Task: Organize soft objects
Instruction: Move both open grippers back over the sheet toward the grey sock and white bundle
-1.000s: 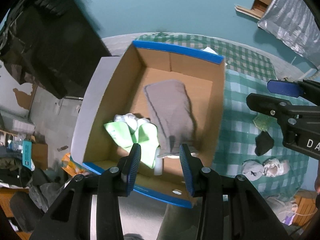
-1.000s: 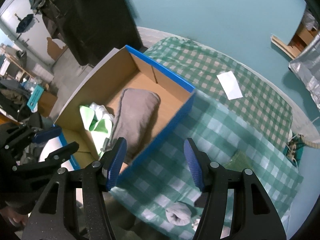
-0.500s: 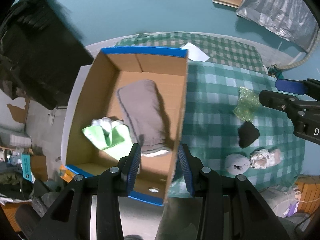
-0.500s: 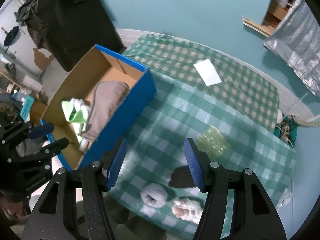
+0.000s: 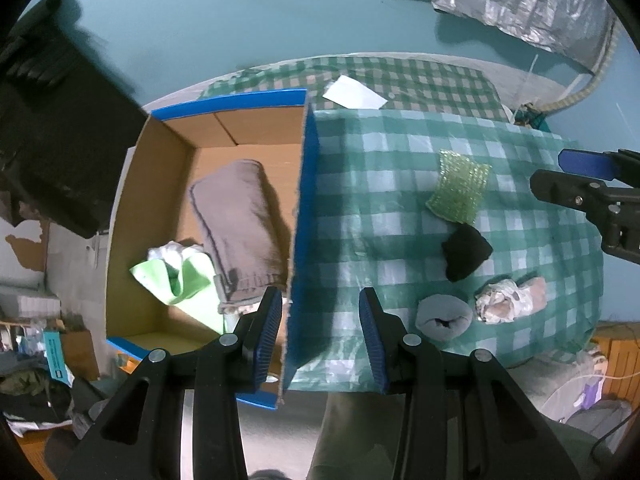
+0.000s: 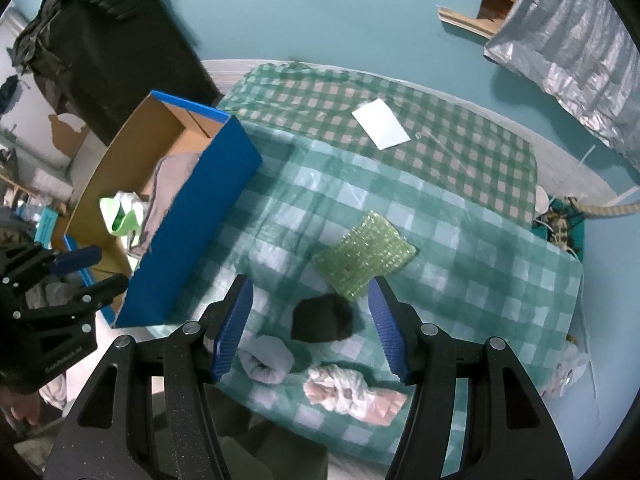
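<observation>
A blue cardboard box (image 5: 304, 208) (image 6: 192, 232) stands at the left edge of the checked table. It holds a folded grey cloth (image 5: 240, 224) and a green-and-white cloth (image 5: 176, 272). On the green checked tablecloth (image 6: 460, 248) lie a green sparkly pad (image 6: 366, 256) (image 5: 458, 186), a black sock ball (image 6: 322, 318) (image 5: 466, 252), a grey sock roll (image 6: 266, 360) (image 5: 442, 316) and a pink-white bundle (image 6: 348, 392) (image 5: 510, 302). My left gripper (image 5: 320, 332) is open and empty above the box's right wall. My right gripper (image 6: 310, 322) is open and empty above the black sock ball.
A white paper sheet (image 6: 380, 124) lies at the far side of the table. A dark cabinet (image 6: 108, 52) stands behind the box. A silver foil sheet (image 6: 568, 60) hangs at the upper right. Clutter lies on the floor at the left (image 5: 36, 360).
Both grippers have moved right, from over the box toward the table with the loose soft items. Both stayed open and empty.
</observation>
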`<state>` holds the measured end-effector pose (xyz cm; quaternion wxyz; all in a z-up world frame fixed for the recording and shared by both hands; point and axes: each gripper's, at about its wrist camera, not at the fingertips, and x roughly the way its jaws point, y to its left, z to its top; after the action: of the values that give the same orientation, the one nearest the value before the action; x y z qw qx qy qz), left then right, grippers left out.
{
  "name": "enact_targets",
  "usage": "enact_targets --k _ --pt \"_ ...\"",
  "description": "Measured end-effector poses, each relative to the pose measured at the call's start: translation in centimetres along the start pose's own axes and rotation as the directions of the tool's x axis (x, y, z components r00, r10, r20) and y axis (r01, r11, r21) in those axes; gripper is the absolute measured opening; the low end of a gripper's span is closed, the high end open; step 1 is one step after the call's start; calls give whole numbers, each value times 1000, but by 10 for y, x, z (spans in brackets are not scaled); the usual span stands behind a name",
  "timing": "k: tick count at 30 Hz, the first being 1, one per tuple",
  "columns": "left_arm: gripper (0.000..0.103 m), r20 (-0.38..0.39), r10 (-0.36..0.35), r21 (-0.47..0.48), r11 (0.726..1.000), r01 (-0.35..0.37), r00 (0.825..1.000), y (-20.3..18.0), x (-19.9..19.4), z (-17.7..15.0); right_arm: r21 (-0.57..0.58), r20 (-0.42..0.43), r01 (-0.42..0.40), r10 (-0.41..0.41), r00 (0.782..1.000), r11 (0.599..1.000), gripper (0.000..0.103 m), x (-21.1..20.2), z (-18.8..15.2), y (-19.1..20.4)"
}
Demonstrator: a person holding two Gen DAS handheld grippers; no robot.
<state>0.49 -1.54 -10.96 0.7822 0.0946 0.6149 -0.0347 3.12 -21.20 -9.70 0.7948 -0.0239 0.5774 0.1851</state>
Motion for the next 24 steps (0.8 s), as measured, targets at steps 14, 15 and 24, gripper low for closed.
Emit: enact_targets --k 14,15,24 --pt "47 -33 -42 88 995 45 999 -40 14 -3 35 -27 -4 5 1000 999 61 1 -31 -30" --pt "49 -37 -49 93 994 52 998 -42 16 -3 36 -31 -5 6 1000 999 61 2 -33 -33" --pt "51 -68 -65 138 988 74 996 -60 30 -11 37 -58 -9 11 998 999 61 11 -52 -47"
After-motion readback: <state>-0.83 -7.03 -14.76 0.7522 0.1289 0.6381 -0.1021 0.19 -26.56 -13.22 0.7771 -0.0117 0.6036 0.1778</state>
